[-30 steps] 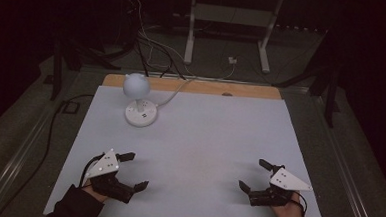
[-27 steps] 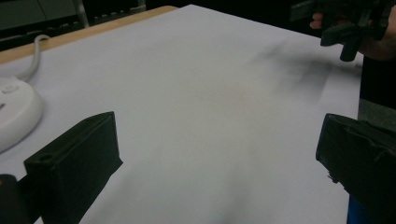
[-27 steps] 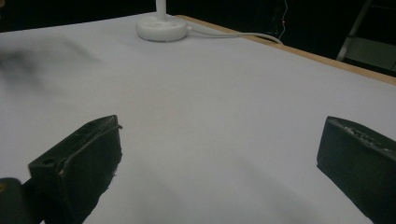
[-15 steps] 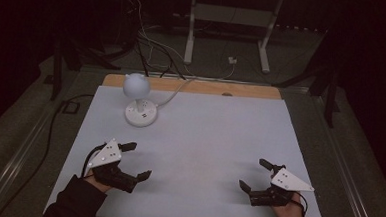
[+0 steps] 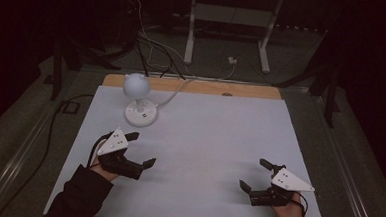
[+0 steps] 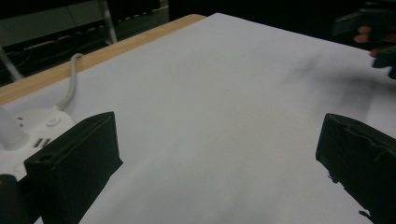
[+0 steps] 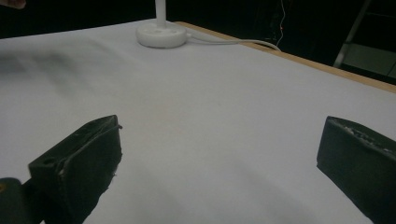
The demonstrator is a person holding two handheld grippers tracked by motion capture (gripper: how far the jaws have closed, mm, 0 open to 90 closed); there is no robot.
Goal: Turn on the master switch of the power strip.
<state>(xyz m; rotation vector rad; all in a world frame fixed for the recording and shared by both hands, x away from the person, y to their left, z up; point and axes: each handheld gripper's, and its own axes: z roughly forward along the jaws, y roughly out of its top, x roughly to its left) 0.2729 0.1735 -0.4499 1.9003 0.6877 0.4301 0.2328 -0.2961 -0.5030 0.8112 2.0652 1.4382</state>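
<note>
A small white lamp [image 5: 137, 96] with a round head stands on a round base [image 7: 161, 33] at the table's back left; its base [image 6: 32, 140] lies close to my left gripper's jaw. My left gripper [image 5: 141, 150] hovers over the white table sheet [image 5: 204, 139] at the front left, open and empty, a short way in front of the lamp. My right gripper [image 5: 255, 175] sits at the front right, open with nothing between its jaws. In the left gripper view the right gripper [image 6: 373, 32] and its hand appear far off at the top right.
A white cable [image 5: 177, 90] runs from the lamp over the wooden back edge [image 5: 192, 86] of the table. Behind the table are a metal stand [image 5: 230, 25] and loose wires on a dark floor. The white sheet spreads wide between the two grippers.
My left gripper has moved forward and to the right, toward the lamp. The right gripper has stayed in place.
</note>
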